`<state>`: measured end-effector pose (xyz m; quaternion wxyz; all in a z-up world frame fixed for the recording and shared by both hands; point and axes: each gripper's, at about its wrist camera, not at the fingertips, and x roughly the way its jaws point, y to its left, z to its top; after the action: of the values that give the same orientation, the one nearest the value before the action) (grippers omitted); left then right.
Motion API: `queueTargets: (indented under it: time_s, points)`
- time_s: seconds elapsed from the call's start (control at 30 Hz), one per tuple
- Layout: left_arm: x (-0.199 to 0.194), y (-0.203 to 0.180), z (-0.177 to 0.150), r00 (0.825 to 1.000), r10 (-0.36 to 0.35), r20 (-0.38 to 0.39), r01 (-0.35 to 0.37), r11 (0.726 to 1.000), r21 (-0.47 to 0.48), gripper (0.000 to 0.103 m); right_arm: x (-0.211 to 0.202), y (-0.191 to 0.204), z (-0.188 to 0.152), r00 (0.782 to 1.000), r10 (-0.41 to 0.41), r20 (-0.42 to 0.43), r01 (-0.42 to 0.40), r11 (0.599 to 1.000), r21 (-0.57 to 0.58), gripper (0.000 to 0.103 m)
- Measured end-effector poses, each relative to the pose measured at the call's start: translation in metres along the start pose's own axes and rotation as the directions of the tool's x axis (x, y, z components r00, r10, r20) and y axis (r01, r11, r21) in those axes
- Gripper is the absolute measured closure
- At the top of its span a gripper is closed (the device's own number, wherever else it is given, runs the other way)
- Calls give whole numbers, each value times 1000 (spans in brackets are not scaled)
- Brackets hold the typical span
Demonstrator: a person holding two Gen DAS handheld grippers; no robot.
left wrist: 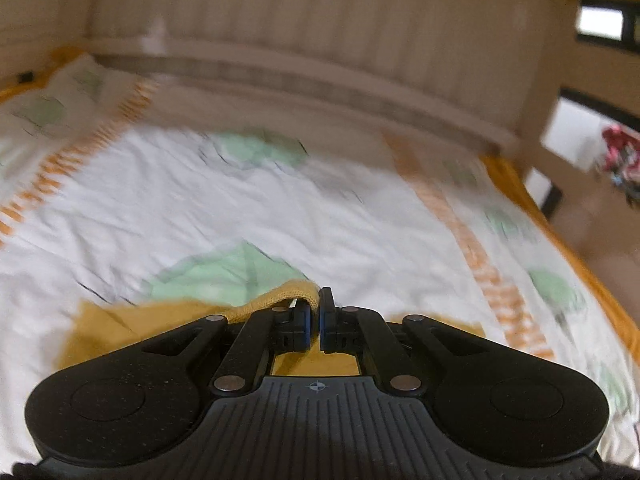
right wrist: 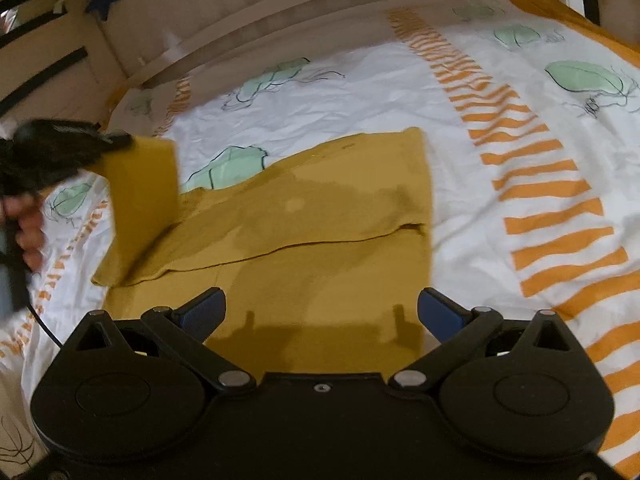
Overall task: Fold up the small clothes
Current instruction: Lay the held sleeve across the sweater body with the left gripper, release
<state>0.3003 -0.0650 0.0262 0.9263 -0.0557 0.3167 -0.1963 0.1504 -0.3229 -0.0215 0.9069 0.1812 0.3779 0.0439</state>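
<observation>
A mustard-yellow garment [right wrist: 320, 240] lies partly folded on the bed, its right edge straight. My left gripper [left wrist: 316, 320] is shut on a corner of the garment [left wrist: 288, 294] and holds it lifted. In the right wrist view the left gripper [right wrist: 116, 140] shows at the far left, with the raised yellow flap [right wrist: 144, 200] hanging from it. My right gripper [right wrist: 322, 314] is open and empty, hovering over the near part of the garment.
The bed sheet [right wrist: 400, 92] is white with green leaf prints and orange stripe bands [right wrist: 540, 184]. A beige padded headboard [left wrist: 320, 40] runs along the far side. The bed's orange edge [left wrist: 560, 232] drops off at right.
</observation>
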Motion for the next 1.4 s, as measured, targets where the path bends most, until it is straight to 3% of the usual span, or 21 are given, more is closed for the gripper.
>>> queueTargets:
  time_s: [0.27, 0.4, 0.47, 0.6, 0.77, 0.9, 1.1, 1.27, 1.37, 1.4]
  points:
    - [40, -40, -39, 987, -62, -148, 66, 997, 28, 95, -10, -22, 10, 1000, -14, 24, 12, 998, 55, 1]
    - [38, -48, -43, 962, -215, -168, 223, 974, 29, 72, -11, -28, 13, 999, -29, 31, 27, 998, 63, 1]
    - [39, -60, -43, 945, -271, -182, 286, 956, 65, 69, -9, -31, 13, 999, -44, 31, 41, 997, 71, 1]
    - [24, -66, -45, 947, -276, -165, 299, 945, 136, 68, -8, -38, 15, 997, -63, 35, 60, 994, 87, 1]
    - [-1, -40, -50, 967, -206, -153, 226, 965, 130, 67, -6, -38, 14, 997, -72, 39, 69, 995, 76, 1]
    - [-22, 1, -60, 984, -82, -160, 100, 989, 107, 67, -3, -35, 11, 997, -61, 54, 59, 997, 41, 1]
    - [-36, 67, -84, 974, 129, -187, -113, 989, 92, 67, 5, -25, 6, 996, 40, 77, -41, 999, 7, 1]
    - [-30, 118, -100, 956, 198, -218, -215, 975, -54, 67, 17, -5, 3, 995, 55, 86, -54, 998, -10, 1]
    - [-24, 135, -105, 965, 157, -209, -188, 973, -133, 67, 27, 12, 4, 995, 38, 91, -30, 996, -83, 2]
    - [-24, 136, -104, 966, 157, -207, -190, 970, -151, 67, 32, 17, 7, 996, 29, 90, -20, 995, -95, 7]
